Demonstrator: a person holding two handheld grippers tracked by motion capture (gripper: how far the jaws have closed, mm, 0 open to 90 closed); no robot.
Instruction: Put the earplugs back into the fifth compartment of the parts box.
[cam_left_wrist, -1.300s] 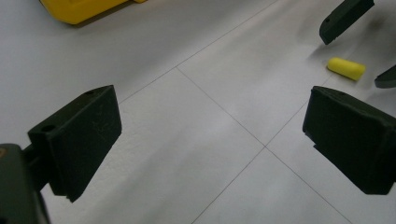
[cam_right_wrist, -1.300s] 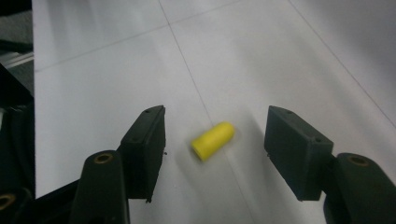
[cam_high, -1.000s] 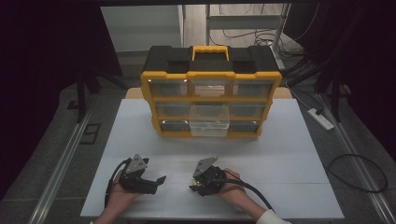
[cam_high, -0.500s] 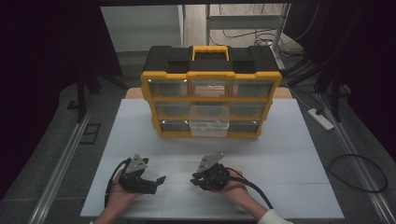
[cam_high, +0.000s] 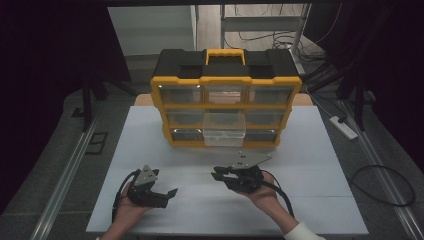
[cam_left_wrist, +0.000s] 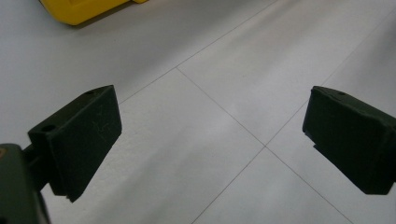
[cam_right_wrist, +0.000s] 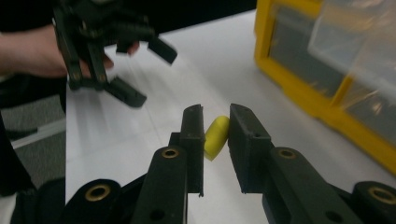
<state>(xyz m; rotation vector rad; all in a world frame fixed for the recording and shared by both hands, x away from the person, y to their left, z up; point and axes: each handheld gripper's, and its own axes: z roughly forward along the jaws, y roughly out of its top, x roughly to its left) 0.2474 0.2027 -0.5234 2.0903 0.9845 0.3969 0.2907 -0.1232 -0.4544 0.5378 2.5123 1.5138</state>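
In the right gripper view, my right gripper (cam_right_wrist: 215, 135) is shut on a small yellow rounded piece (cam_right_wrist: 216, 138), which is pinched between its black pads. The high view shows this gripper (cam_high: 216, 175) held above the white table (cam_high: 310, 170), tips pointing left, just in front of the yellow and black drawer organizer (cam_high: 226, 100). My left gripper (cam_high: 167, 194) rests low at the front left with its jaws wide apart. In the left gripper view nothing is between its jaws (cam_left_wrist: 212, 140), only bare table.
One clear drawer (cam_high: 224, 131) sticks out of the organizer's lower middle. The organizer's yellow corner (cam_left_wrist: 84, 9) shows at the top of the left gripper view. Cables and a power strip (cam_high: 343, 127) lie on the floor to the right.
My right gripper has lifted off the table and shifted a little toward the organizer, jaws shut. The left gripper has stayed put.
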